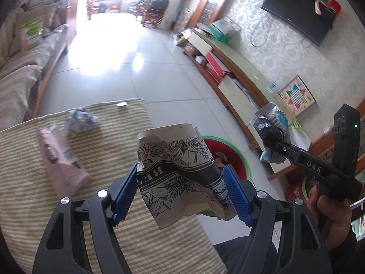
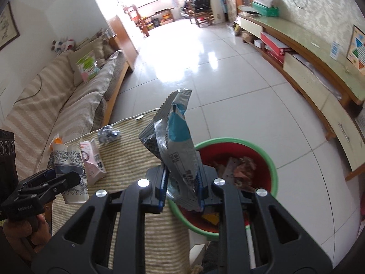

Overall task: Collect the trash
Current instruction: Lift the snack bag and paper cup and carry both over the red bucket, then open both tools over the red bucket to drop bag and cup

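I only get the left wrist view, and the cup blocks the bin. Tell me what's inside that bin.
Observer: The green-rimmed bin already holds pinkish scraps and a yellow piece.
Operator: Report the right fingers' grip.
Observer: The right gripper is shut on the silver-blue wrapper near its lower end.
Operator: List any trash I'm missing.
Observer: An orange-topped item lies at the striped cloth's sofa-side edge.

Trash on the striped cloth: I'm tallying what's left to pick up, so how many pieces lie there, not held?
2: a pink carton lying on the striped cloth, and a crumpled paper ball beyond it. More may hide behind the grippers.
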A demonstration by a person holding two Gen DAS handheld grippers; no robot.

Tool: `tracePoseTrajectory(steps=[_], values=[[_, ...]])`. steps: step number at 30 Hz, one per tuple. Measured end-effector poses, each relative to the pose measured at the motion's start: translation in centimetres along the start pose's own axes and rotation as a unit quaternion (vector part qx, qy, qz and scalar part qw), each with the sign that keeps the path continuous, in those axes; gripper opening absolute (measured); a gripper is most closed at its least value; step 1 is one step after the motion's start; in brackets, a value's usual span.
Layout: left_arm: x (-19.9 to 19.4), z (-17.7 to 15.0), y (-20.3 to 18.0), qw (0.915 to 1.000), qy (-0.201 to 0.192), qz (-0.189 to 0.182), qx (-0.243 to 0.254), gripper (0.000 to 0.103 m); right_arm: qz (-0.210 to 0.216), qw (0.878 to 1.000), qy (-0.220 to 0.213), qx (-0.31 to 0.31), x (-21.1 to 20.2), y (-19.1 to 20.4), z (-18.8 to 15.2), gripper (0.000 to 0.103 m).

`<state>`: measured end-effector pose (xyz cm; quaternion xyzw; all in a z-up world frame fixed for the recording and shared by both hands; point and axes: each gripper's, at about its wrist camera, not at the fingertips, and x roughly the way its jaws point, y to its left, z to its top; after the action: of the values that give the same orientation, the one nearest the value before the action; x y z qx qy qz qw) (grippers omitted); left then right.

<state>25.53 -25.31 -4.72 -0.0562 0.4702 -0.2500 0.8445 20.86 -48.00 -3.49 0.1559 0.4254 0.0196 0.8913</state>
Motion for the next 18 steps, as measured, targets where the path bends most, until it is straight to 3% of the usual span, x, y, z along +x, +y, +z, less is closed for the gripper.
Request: tracePoseTrajectory(steps=[7, 18], values=[[4.9, 0.9, -3.5, 0.9970, 0.034, -0.070, 0.003, 0.070, -0.012, 0.999, 0.006, 0.041, 0.5, -5.1, -0.8, 0.021], [9.5, 2.1, -7.0, 0.9933, 0.066, -0.092, 0.021, 0.071, -0.005, 0.997, 0.030, 0.075, 2.6, -8.0, -2.9, 0.021]])
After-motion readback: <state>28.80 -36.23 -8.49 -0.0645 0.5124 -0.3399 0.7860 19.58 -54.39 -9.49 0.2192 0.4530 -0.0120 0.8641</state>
